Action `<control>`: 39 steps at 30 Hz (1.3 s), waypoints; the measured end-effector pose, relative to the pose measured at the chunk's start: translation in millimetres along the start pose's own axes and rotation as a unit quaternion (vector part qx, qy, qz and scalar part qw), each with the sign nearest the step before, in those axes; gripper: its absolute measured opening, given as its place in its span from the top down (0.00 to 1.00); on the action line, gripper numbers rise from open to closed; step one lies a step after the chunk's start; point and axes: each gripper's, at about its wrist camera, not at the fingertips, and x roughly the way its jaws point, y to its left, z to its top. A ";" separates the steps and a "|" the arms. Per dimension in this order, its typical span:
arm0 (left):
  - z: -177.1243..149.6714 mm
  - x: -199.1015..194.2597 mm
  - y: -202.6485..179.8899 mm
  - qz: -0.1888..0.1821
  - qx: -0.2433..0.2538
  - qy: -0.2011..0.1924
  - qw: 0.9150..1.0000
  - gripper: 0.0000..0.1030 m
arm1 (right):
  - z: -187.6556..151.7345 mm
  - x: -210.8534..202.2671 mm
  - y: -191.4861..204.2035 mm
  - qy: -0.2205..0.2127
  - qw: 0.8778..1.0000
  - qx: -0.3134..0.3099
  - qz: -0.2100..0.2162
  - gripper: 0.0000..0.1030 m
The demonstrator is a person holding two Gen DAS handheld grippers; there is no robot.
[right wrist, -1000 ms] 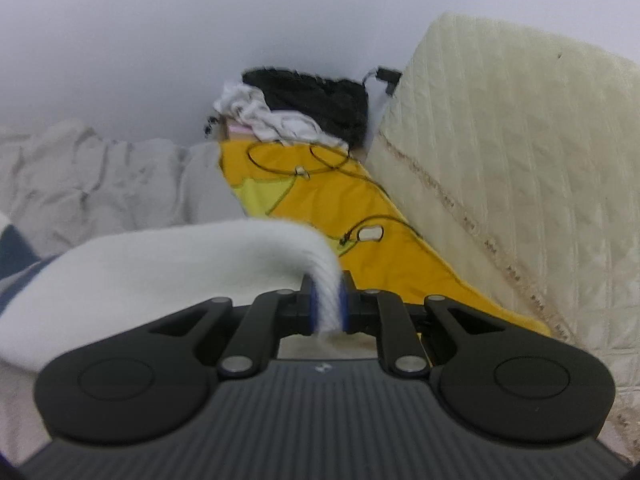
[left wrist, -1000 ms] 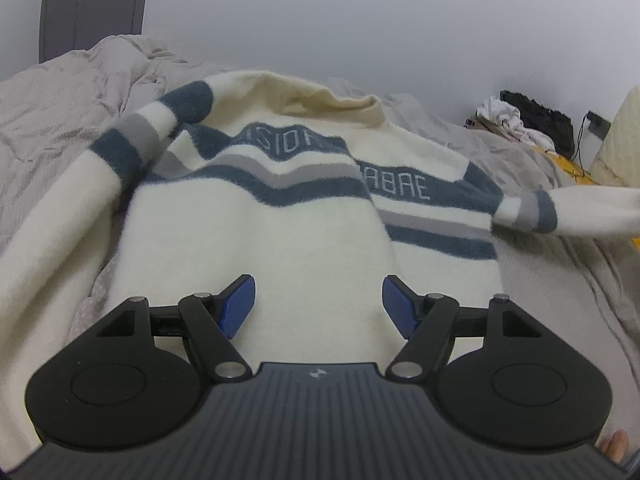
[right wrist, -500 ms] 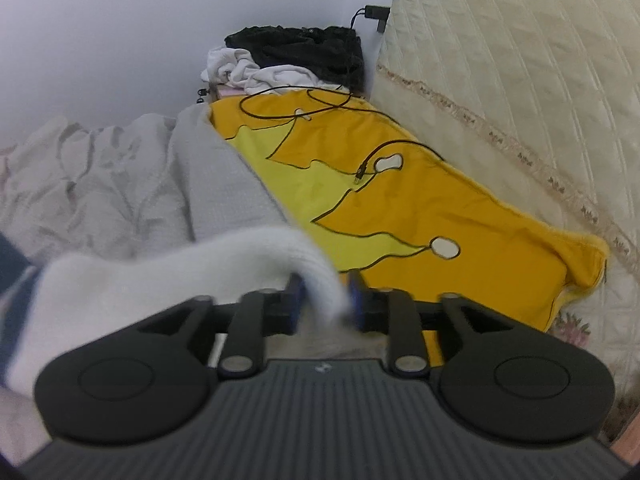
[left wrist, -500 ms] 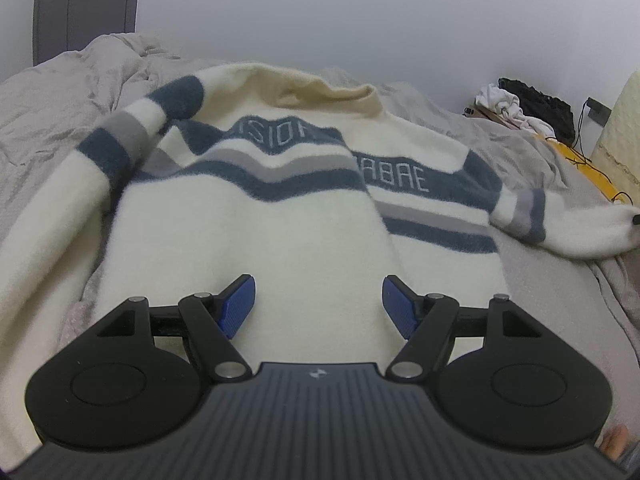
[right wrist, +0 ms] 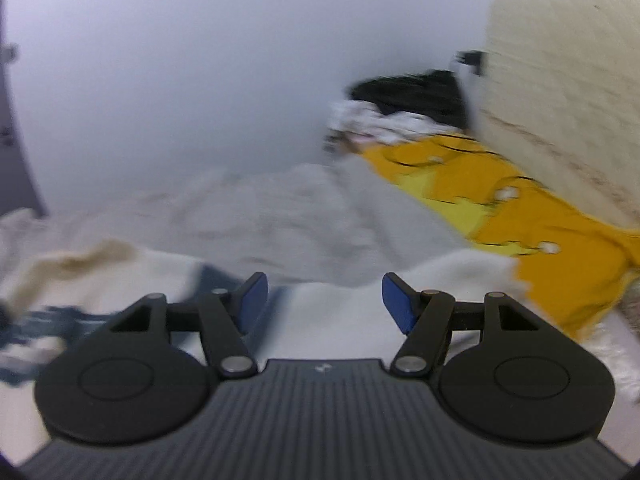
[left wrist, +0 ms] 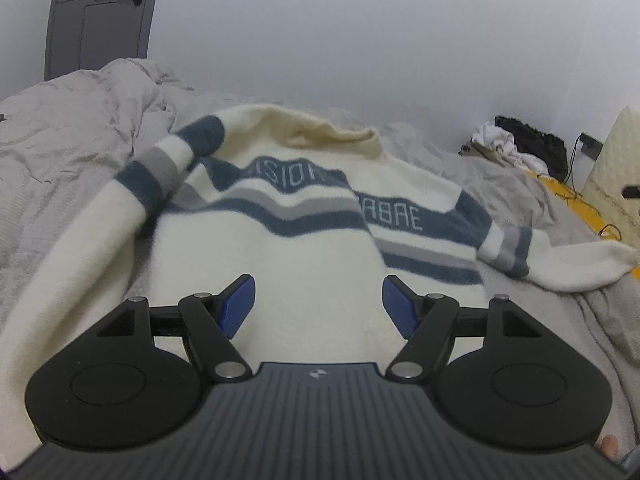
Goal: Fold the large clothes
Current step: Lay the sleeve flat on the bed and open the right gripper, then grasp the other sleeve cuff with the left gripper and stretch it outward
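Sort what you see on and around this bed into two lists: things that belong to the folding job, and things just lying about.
Belongs to the job:
- striped sweater
- left gripper, jaws open
- right gripper, jaws just opened, nothing between them

Lying about:
- grey bedding
- yellow blanket with cables
- black and white clothes pile
- quilted mattress
- door

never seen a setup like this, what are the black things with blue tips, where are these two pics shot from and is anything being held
Each picture comes from a camera mounted on a hand-held gripper that a person carries, one per hand, looking forward along its two blue-tipped fingers. The left hand-held gripper hovers open over a cream sweater with blue and grey stripes, spread on a bed. The right view is blurred; the right hand-held gripper has just been opening and nothing is pinched between its fingers. The sweater's sleeve lies loose near a yellow blanket. Nothing is held.
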 end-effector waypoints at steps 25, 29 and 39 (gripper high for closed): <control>37.5 -55.8 94.3 0.107 -0.014 -0.021 0.994 0.27 | -162.0 -33.3 201.4 0.124 0.967 -0.023 0.222 0.36; 50.4 -55.6 136.4 0.121 -0.046 0.018 0.991 0.27 | -166.9 -23.9 199.0 0.139 0.964 -0.006 0.228 0.36; 33.1 -28.1 198.1 0.077 -0.111 0.189 0.973 0.27 | -168.9 -4.1 192.4 0.164 0.957 0.029 0.239 0.36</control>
